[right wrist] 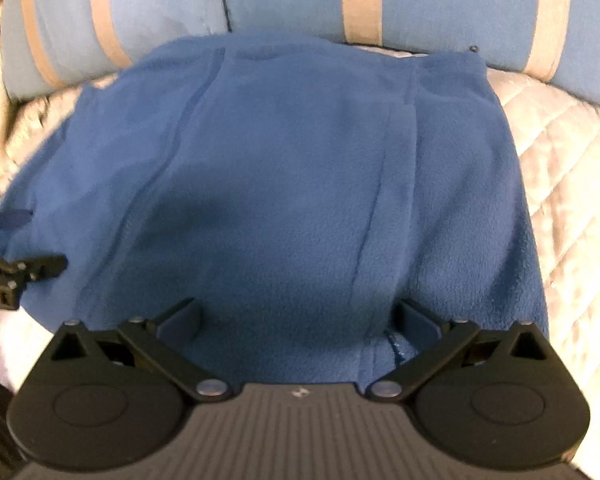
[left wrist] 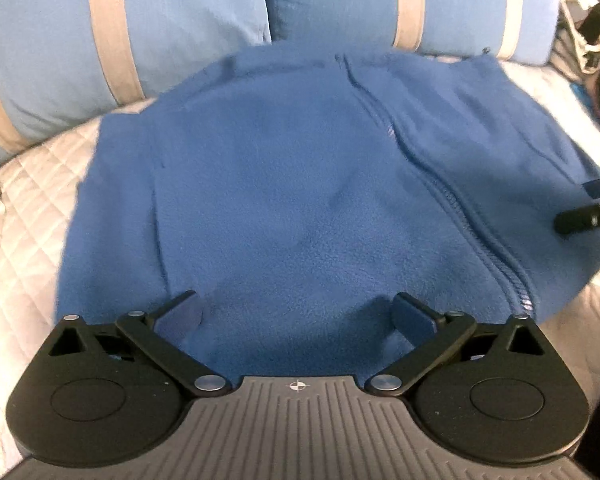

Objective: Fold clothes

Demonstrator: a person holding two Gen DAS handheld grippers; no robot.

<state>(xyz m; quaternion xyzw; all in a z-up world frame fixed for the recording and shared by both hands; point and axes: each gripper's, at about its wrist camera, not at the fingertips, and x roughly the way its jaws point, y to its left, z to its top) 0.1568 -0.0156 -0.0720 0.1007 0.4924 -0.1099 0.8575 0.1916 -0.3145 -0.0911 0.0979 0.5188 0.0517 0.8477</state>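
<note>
A blue fleece jacket (left wrist: 300, 184) lies spread on the quilted bed (left wrist: 32, 208) below striped pillows (left wrist: 112, 28). Both grippers — left gripper (left wrist: 298, 316), right gripper (right wrist: 298, 320) — hover over its near edge, jaws wide. Only the left view shows the zipper (left wrist: 456, 208).

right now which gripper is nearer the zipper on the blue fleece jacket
Right. The zipper runs down beside the right gripper, near its right finger; the left gripper sits over plain fleece, left of the zipper.
</note>
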